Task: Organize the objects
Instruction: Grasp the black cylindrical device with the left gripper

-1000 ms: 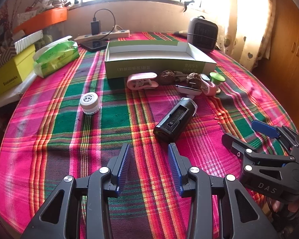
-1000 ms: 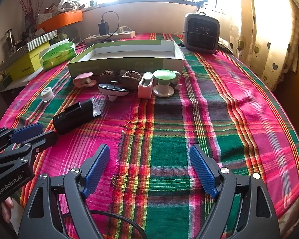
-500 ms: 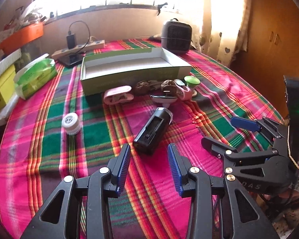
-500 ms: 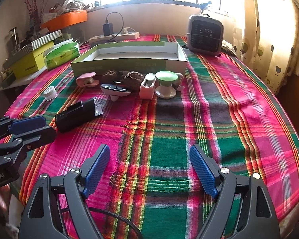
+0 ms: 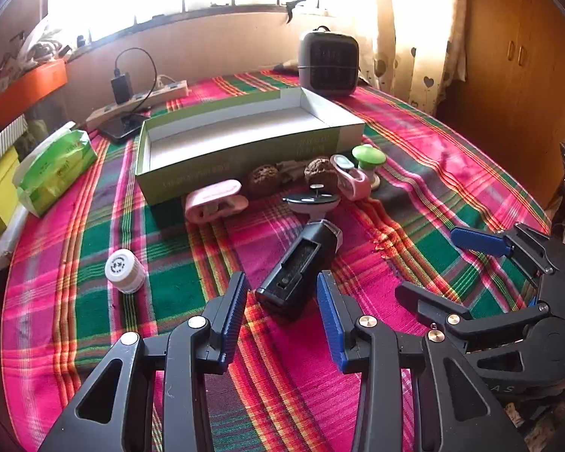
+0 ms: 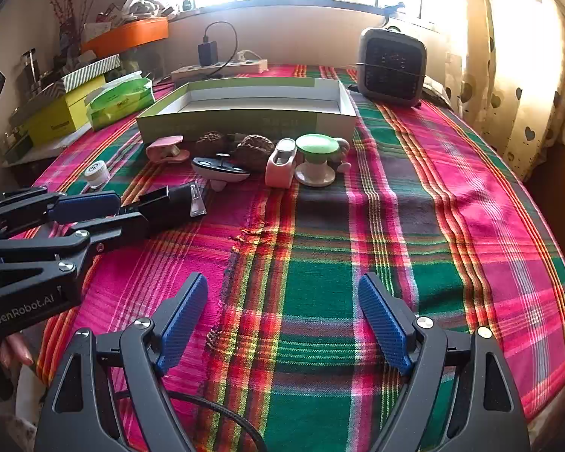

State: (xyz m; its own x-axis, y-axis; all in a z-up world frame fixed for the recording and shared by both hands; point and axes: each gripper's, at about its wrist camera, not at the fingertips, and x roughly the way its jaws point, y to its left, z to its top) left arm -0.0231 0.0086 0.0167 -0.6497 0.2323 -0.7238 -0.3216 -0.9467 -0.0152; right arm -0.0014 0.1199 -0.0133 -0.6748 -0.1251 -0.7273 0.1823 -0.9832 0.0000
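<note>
Left wrist view: camera sits behind the left tool (image 5: 280,307), low over the near edge of the desk (image 5: 414,143), facing the window wall. Closest item is the black case (image 5: 299,265), just ahead of the blue pads. The right tool (image 5: 467,263) enters at the right side.

Right wrist view: camera sits behind the right tool (image 6: 282,314), low over the plaid cloth (image 6: 414,196), facing the same wall from farther right. The left tool (image 6: 94,213) enters at the left edge.

Shared ground: the open box (image 5: 245,132) (image 6: 245,107), the heater (image 5: 327,62) (image 6: 391,66), the power strip (image 5: 139,101) (image 6: 218,69) and the row of small items before the box.
</note>
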